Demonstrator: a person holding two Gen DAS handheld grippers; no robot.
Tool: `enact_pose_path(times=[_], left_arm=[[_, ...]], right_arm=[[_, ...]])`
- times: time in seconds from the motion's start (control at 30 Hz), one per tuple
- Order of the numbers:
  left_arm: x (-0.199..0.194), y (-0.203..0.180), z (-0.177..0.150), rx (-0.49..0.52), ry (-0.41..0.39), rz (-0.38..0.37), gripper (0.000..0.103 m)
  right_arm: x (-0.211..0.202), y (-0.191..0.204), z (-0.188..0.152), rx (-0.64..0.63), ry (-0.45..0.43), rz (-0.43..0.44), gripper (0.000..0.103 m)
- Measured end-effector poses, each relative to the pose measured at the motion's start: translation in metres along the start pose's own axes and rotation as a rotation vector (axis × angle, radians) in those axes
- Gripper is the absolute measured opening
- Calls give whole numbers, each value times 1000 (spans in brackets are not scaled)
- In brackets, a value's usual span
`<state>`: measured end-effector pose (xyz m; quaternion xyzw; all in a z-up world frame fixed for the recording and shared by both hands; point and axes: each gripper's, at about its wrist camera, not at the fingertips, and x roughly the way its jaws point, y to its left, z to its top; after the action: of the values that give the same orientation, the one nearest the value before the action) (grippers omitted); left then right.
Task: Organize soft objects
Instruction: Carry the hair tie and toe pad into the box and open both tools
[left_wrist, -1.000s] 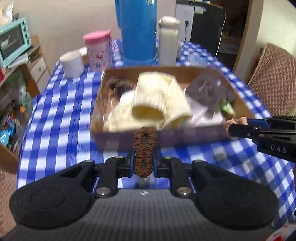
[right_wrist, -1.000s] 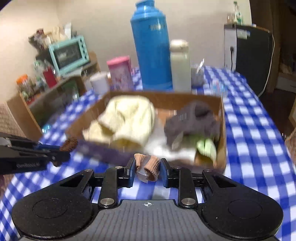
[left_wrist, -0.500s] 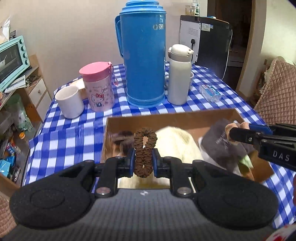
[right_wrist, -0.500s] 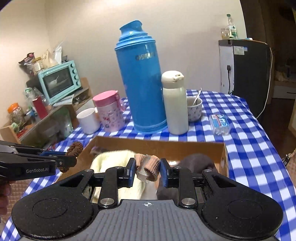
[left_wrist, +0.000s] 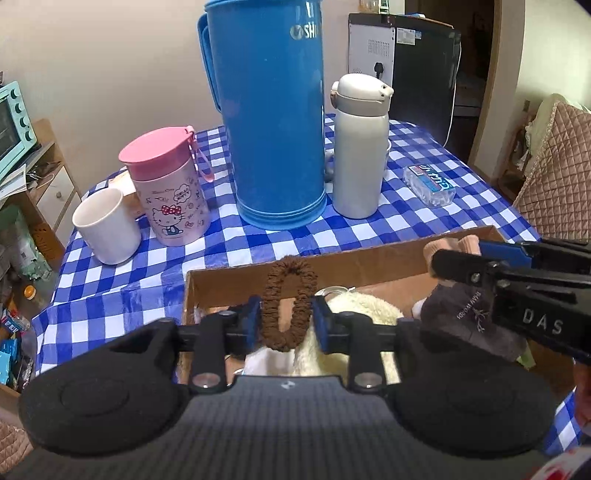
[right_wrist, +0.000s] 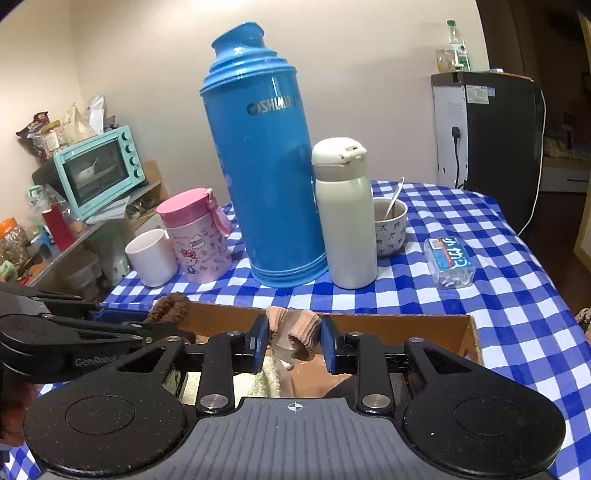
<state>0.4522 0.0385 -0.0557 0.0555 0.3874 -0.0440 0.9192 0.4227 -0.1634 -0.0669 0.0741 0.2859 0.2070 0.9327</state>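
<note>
My left gripper is shut on a brown scrunchie and holds it upright over the cardboard box. My right gripper is shut on a tan sock above the same box. The box holds a cream fleece piece and a dark grey cloth. The right gripper shows in the left wrist view over the box's right side; the left gripper shows in the right wrist view at the box's left corner.
Behind the box on the blue checked tablecloth stand a tall blue thermos, a white flask, a pink Hello Kitty cup, a white mug, a bowl with a spoon and a small plastic pack.
Both grippers have risen and moved forward over the box with their loads still held. The box has dropped low in both views and the thermos and cups loom closer.
</note>
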Motion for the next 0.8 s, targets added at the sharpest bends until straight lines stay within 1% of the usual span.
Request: enact_pose_path(times=[0.03, 0.07, 0.1, 0.23, 0.57, 0.8], left_arm=[[3, 0, 1, -1, 3, -3, 42], [4, -1, 1, -2, 4, -8, 43], [5, -1, 0, -4, 8, -11, 47], [6, 1, -3, -8, 9, -4, 57], [-4, 6, -12, -40, 27, -2, 58], [-21, 5, -13, -52, 21, -5, 59]], right_arm=[[2, 0, 0, 3, 4, 1, 42], [4, 0, -1, 5, 0, -3, 50], [4, 0, -2, 2, -8, -7, 53], [6, -1, -5, -10, 3, -14, 57], [-5, -4, -13, -14, 36, -21, 62], [-21, 1, -11, -19, 28, -18, 64]])
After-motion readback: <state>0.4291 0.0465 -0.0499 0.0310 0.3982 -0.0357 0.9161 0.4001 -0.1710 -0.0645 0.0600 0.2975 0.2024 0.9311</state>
